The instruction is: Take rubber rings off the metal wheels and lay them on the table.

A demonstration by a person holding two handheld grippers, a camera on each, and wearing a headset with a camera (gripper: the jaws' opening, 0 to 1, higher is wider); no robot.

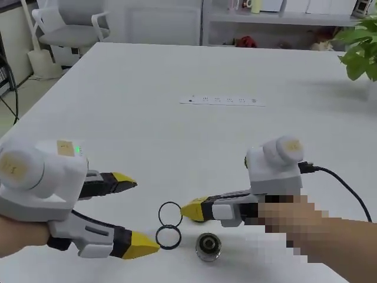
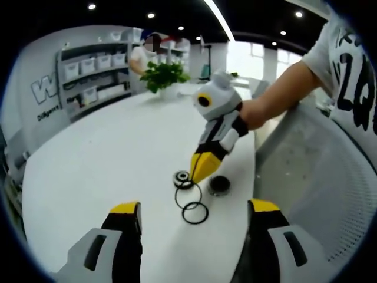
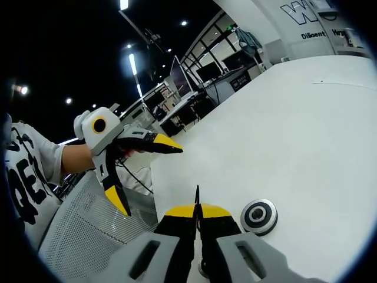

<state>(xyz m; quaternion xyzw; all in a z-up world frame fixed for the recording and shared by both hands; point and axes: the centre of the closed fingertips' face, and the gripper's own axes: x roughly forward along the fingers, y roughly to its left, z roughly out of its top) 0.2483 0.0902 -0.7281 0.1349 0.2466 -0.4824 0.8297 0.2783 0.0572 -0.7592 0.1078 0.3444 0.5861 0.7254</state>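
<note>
Rubber rings lie flat on the white desk (image 1: 177,118) beside the bare metal wheel (image 1: 208,246). The near ring (image 1: 168,237) is free. The far ring (image 1: 169,213) seems to be pinched at its edge by the pressed-together jaws of the right gripper (image 1: 185,210). The jaws of the left gripper (image 1: 144,215) are spread wide, beyond the rings from that wheel. If the right gripper is lifted before its pinch is let go, the far ring could be dragged across the near ring or flicked away.

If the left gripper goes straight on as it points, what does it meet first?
The left gripper would probably meet the nearer thin black rubber ring on the white table; depth unclear.
</note>
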